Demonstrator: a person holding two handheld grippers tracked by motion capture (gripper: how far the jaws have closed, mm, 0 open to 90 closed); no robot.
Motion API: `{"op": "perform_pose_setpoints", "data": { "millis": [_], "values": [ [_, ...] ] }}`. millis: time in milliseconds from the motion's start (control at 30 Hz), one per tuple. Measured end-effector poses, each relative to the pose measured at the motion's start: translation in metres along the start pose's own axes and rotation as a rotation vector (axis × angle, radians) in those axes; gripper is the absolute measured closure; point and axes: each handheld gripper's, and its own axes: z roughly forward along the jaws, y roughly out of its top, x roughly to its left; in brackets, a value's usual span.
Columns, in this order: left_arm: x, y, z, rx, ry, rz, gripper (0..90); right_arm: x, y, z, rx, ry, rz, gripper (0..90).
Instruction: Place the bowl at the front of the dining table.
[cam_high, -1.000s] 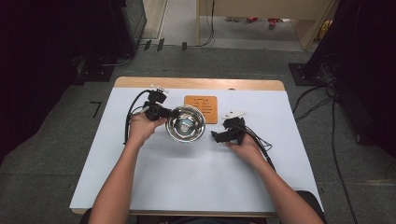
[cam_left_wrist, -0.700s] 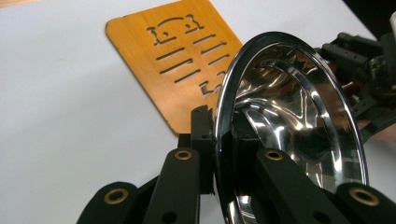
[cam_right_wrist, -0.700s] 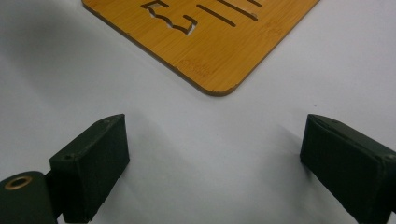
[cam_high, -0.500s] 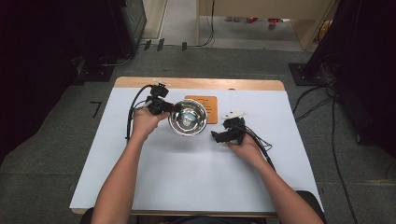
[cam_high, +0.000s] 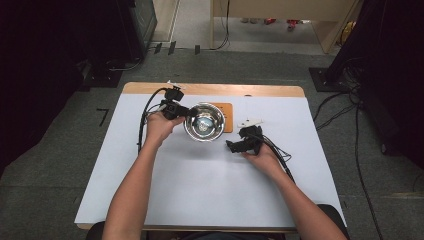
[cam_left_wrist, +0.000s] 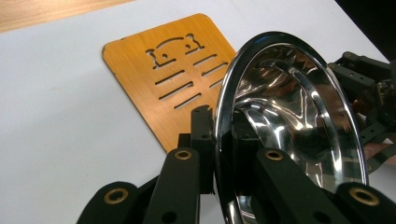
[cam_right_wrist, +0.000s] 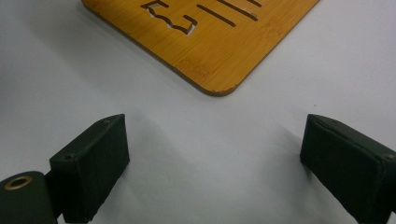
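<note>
we're in a lab or test room, white-topped table (cam_high: 200, 195) on grey carpet floor (cam_high: 60, 165), dark equipment racks (cam_high: 135, 25) at the sides, loose cables (cam_high: 350, 107) across the floor, wooden furniture (cam_high: 280, 15) behind

The bowl (cam_high: 204, 121) is polished steel, round and mirror-bright inside. It is tilted, its rim (cam_left_wrist: 223, 121) pinched between the left gripper's (cam_high: 186, 113) jaws, over the near edge of the wooden trivet (cam_left_wrist: 164, 79) on the white table (cam_high: 200, 185).
</note>
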Motion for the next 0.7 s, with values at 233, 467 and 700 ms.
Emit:
{"op": "perform_pose_setpoints", "data": {
  "millis": [233, 467, 700],
  "values": [
    [0.001, 0.006, 0.007, -0.008, -0.004, -0.005, 84.6, 0.000, 0.000, 0.000, 0.000, 0.000, 0.000, 7.3],
    [0.005, 0.008, 0.014, -0.001, 0.007, -0.010, 84.6, 0.000, 0.000, 0.000, 0.001, 0.000, 0.000, 7.3],
    [0.005, 0.011, 0.021, -0.014, 0.000, -0.026, 84.6, 0.000, 0.000, 0.000, 0.001, 0.000, 0.000, 7.3]
  ]
}}
